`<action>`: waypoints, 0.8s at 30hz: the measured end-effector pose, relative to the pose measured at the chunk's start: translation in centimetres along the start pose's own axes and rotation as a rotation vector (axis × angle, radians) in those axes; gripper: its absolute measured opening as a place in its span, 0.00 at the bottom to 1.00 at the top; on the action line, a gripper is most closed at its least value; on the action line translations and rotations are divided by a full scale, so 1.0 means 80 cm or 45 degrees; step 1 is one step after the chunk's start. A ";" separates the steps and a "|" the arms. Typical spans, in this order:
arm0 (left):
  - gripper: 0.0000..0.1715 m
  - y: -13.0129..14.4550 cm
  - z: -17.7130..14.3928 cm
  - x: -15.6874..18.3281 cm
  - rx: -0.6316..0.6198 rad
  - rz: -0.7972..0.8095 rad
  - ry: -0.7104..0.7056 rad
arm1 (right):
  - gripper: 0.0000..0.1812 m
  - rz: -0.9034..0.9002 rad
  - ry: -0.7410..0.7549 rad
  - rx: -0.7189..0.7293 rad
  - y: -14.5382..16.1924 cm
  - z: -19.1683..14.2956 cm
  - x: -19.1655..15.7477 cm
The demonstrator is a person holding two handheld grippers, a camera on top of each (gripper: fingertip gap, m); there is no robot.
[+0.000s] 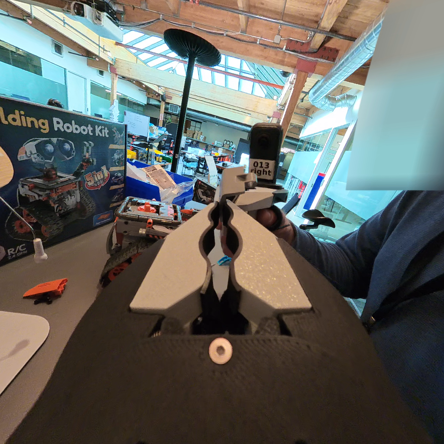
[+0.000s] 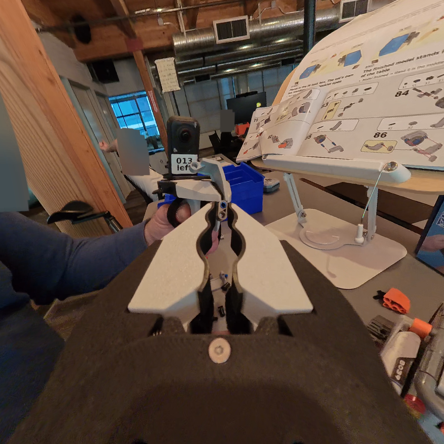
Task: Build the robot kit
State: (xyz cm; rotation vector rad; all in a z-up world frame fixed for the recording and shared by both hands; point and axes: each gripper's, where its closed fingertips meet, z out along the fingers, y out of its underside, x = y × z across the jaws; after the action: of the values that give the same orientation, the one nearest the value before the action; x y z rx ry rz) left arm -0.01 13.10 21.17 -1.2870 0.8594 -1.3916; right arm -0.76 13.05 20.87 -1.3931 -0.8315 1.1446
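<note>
My left gripper (image 1: 219,208) is shut on a light grey bent beam (image 1: 232,183), which sticks up past its tips. My right gripper (image 2: 221,208) is shut on a small grey connector with a blue pin (image 2: 222,211). The two grippers face each other tip to tip, held above the grey table. The bent beam also shows in the right wrist view (image 2: 212,171), close above the connector. I cannot tell whether the two pieces touch. A hand in a blue sleeve (image 2: 72,254) holds the left gripper's handle.
A robot kit box (image 1: 60,173) stands at the left, with a partly built tracked model (image 1: 149,216) and a blue bin (image 1: 153,189) beside it. An open instruction booklet (image 2: 336,115) rests on a white stand (image 2: 348,254). Orange pieces (image 1: 45,287) (image 2: 396,301) lie on the table. Left and right tips are no more than a few centimetres apart.
</note>
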 end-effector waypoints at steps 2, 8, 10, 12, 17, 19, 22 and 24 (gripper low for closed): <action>0.00 0.004 -0.001 0.002 -0.028 0.017 0.010 | 0.03 -0.028 -0.009 -0.040 0.003 -0.001 -0.002; 0.00 0.007 -0.005 0.011 -0.063 0.155 -0.006 | 0.02 0.153 -0.072 0.061 0.004 -0.003 -0.011; 0.00 0.004 -0.004 0.017 -0.066 0.210 -0.015 | 0.02 0.202 -0.109 0.110 0.000 -0.005 -0.015; 0.00 0.004 -0.006 0.017 -0.087 0.259 -0.035 | 0.02 0.198 -0.102 0.123 0.000 -0.004 -0.016; 0.00 0.004 -0.007 0.022 -0.100 0.310 -0.043 | 0.02 0.285 -0.149 0.173 -0.003 -0.005 -0.021; 0.00 0.004 -0.006 0.026 -0.094 0.302 -0.031 | 0.02 0.277 -0.165 0.173 -0.003 -0.007 -0.023; 0.00 0.003 -0.006 0.030 -0.094 0.317 -0.021 | 0.01 0.335 -0.204 0.205 -0.005 -0.009 -0.026; 0.00 0.003 -0.006 0.033 -0.083 0.301 -0.004 | 0.01 0.319 -0.191 0.231 -0.006 -0.010 -0.029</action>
State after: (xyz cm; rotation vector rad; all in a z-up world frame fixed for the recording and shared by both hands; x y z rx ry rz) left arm -0.20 10.46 21.55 -1.1933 1.0271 -1.1834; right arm -0.62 10.70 21.76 -1.2964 -0.6500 1.4945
